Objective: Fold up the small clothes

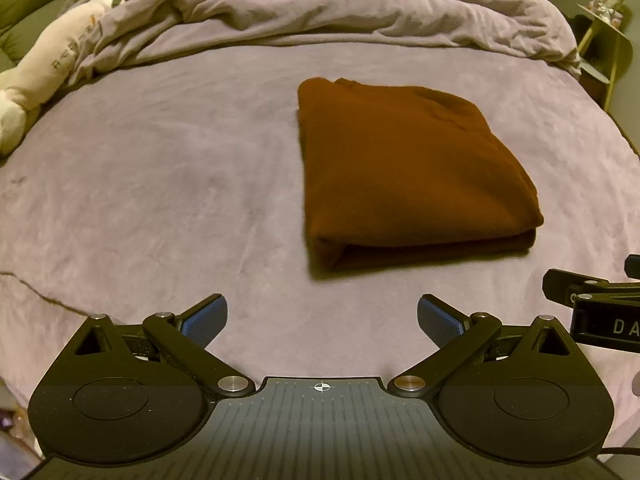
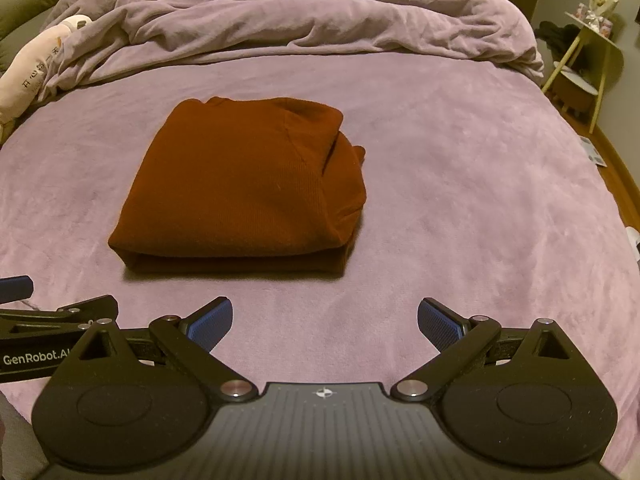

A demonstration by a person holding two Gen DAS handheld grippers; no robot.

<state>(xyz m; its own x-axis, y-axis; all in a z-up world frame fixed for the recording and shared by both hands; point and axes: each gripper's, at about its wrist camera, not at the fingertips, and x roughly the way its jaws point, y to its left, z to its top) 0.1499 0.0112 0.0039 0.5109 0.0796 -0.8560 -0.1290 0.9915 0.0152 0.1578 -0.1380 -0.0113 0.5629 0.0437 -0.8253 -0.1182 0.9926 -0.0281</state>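
A rust-brown garment (image 1: 408, 172) lies folded into a thick rectangle on the purple bed cover (image 1: 160, 184). In the right wrist view the same garment (image 2: 244, 184) sits ahead and slightly left, with its folded edge toward me. My left gripper (image 1: 322, 320) is open above the cover, short of the garment and to its left, with nothing between its blue pads (image 1: 206, 320). My right gripper (image 2: 325, 322) is also open and empty, just in front of the garment's near edge. Each gripper shows at the edge of the other's view.
A rumpled purple duvet (image 1: 340, 8) is heaped across the far side of the bed. A white plush pillow with lettering (image 1: 48, 64) lies at the far left. A small yellow-legged side table (image 2: 592, 52) stands past the bed's right edge, above a wooden floor.
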